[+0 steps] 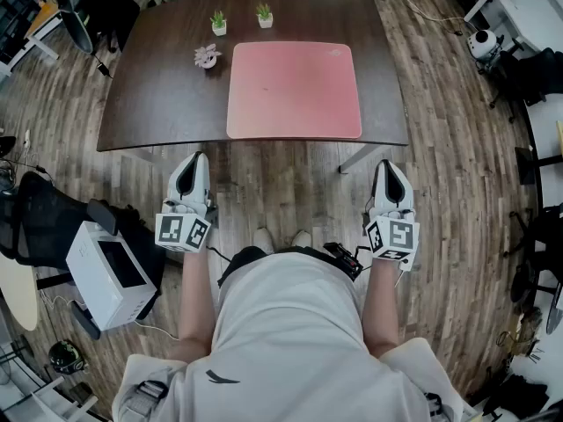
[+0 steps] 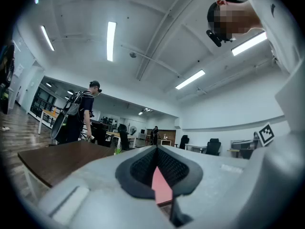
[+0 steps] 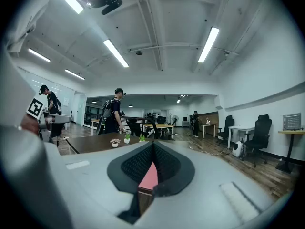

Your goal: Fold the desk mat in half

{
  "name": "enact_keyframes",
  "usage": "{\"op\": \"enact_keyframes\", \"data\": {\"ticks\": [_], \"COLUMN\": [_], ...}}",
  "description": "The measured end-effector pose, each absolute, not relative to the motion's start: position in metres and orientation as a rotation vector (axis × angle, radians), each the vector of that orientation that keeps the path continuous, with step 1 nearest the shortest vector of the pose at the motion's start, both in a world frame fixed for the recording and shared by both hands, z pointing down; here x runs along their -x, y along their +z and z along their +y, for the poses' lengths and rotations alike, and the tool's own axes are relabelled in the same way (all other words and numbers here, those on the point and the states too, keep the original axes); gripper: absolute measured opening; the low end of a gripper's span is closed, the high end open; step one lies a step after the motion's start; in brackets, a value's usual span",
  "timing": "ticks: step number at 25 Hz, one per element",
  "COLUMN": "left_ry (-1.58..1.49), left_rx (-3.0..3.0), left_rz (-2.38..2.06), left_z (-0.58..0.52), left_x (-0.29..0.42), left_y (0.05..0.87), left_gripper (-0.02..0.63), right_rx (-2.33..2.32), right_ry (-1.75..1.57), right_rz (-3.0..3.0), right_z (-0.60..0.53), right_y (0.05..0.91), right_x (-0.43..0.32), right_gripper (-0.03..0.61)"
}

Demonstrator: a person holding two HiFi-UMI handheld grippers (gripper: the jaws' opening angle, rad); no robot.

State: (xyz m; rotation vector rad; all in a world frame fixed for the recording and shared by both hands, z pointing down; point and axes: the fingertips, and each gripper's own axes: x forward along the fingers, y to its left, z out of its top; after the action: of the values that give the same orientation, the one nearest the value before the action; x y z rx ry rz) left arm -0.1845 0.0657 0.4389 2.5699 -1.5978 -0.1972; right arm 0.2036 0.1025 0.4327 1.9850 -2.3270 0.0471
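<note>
Faintly, unreadable logo (image 1: 335, 54) on desk mat (image 1: 294, 90)

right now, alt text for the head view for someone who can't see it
A pink desk mat lies flat and unfolded on a wooden table, seen from above. A person stands before it holding the left gripper and right gripper short of the table's near edge. Three potted plants sit near the mat's far left corner.

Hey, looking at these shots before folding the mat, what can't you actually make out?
- Pink rectangular desk mat: both gripper views show only a sliver between the jaws, which block the rest.
- Pale mark at the mat's far right corner: too small to read, head view.
- Mat's underside: hidden against the dark wooden table, head view.
</note>
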Motion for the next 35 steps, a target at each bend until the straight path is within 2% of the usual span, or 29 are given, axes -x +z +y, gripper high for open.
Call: {"op": "enact_keyframes", "data": {"ticks": [35], "left_ry": [-0.210], "left_rx": [-2.521], "left_rz": [-1.582], "left_z": [0.049], "left_x": [0.216], "left_y": [0.456], "left_gripper": [0.003], "right_rx": [-1.948], "right_ry": [0.061], "right_rz": [-2.307], "right_z": [0.081], "right_y": [0.440], "right_x": [-0.171], "right_gripper": [0.000]}}
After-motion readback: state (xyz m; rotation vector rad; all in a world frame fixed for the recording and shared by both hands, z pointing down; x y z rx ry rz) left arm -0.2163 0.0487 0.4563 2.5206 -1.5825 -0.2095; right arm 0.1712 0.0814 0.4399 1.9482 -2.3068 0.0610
